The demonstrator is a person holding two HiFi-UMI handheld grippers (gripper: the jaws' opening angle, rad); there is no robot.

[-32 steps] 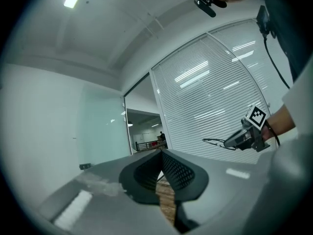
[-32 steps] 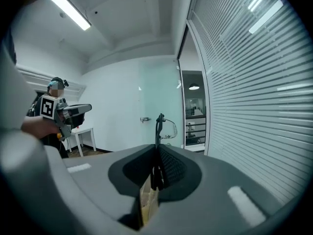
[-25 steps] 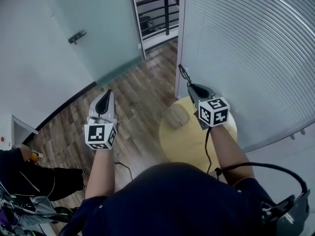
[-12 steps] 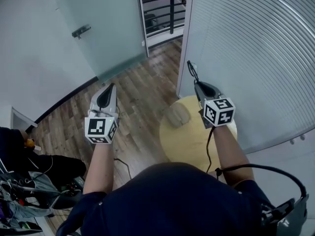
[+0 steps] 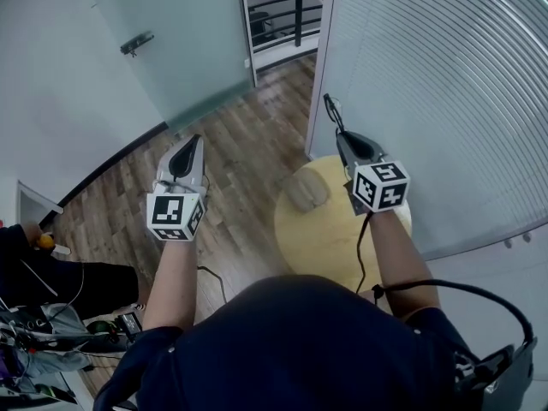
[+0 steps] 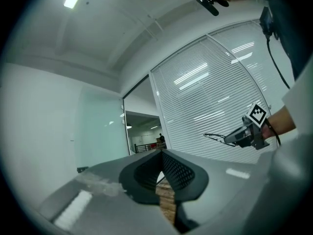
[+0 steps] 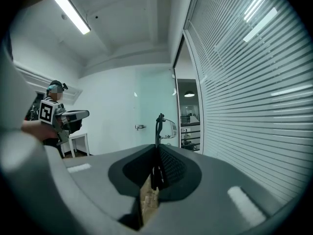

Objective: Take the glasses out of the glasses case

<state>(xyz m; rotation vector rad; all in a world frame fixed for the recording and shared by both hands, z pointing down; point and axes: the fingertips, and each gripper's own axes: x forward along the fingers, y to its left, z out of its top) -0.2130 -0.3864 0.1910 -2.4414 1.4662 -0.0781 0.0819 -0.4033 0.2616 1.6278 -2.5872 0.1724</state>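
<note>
My right gripper [image 5: 341,137] hangs above the far edge of the round wooden table [image 5: 321,238], shut on the thin dark-framed glasses [image 5: 330,110]. In the right gripper view the glasses [image 7: 159,126] stick up from between the pressed pads, one lens to the right. The tan glasses case [image 5: 306,191] lies on the table, below and left of that gripper. My left gripper [image 5: 193,139] floats over the wood floor, left of the table, its jaws together with nothing in them. The left gripper view shows the right gripper [image 6: 230,139] with the glasses [image 6: 213,136] pointing left.
A wall of white blinds [image 5: 428,75] rises right behind the table. A frosted glass door [image 5: 171,50] with a handle stands to the far left, a dark railing [image 5: 287,7] beyond. A person [image 5: 51,281] sits at the lower left by cables.
Both grippers keep nearly the same place, the glasses still in the right one. The view has shifted slightly and the person at the lower left has moved a little.
</note>
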